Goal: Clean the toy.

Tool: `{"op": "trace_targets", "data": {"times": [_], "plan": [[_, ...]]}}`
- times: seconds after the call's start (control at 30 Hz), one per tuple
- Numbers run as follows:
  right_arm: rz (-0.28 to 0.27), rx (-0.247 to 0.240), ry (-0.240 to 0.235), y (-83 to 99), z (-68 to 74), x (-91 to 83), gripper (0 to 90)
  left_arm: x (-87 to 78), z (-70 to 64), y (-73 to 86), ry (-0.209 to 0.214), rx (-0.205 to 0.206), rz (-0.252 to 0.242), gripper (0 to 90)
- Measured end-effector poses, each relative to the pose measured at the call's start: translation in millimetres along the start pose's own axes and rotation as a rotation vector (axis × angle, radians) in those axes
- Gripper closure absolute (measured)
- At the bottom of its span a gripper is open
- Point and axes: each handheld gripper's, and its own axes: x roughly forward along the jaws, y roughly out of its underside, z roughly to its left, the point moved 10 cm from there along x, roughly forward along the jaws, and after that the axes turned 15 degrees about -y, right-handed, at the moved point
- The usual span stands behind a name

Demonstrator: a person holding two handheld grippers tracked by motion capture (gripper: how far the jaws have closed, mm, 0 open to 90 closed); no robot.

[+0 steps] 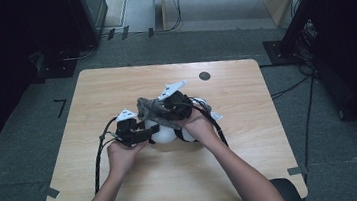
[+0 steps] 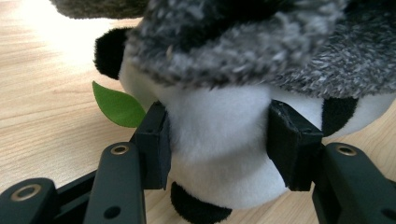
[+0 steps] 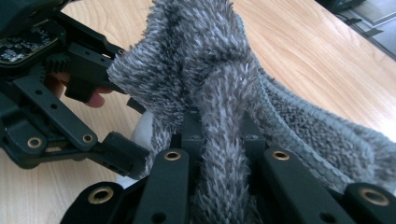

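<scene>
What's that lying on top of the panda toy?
A fuzzy grey cloth is draped over the plush panda, pinched by the right gripper. The left gripper squeezes the panda's white body. The cloth covers the panda's top, so whatever lies beneath it is hidden.

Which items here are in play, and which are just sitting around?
In play:
- panda plush, clamped by left gripper
- grey fuzzy cloth, pinched by right gripper, draped over the plush

Lying about:
- dark round disc on table

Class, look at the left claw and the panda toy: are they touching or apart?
Touching. In the left gripper view, both jaws of the left claw press into the white body of the panda toy, denting the plush.
</scene>
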Motion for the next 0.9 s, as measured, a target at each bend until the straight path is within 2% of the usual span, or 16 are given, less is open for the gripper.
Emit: {"op": "trace_targets", "data": {"times": [0.17, 0.33, 0.63, 0.8, 0.9], "plan": [[0.013, 0.021, -0.002, 5.4, -4.0, -5.4, 79.3, 1.6, 1.1, 1.2, -0.022, 0.03, -0.002, 45.6], [0.013, 0.043, 0.006, 10.2, -7.2, -13.2, 79.2, 2.1, 2.2, 1.5, -0.021, 0.033, 0.0, 44.8], [-0.013, 0.063, 0.041, 22.4, -13.2, -37.8, 79.1, 4.8, 2.9, 1.8, -0.019, 0.05, 0.004, 41.5], [-0.025, 0.072, 0.069, 27.2, -15.5, -53.7, 79.2, 4.4, 2.9, 1.8, -0.014, 0.045, 0.013, 41.3], [-0.05, 0.091, 0.083, 31.9, -17.9, -67.5, 79.1, 4.2, 2.8, 1.8, -0.009, 0.041, 0.014, 41.3]]}}
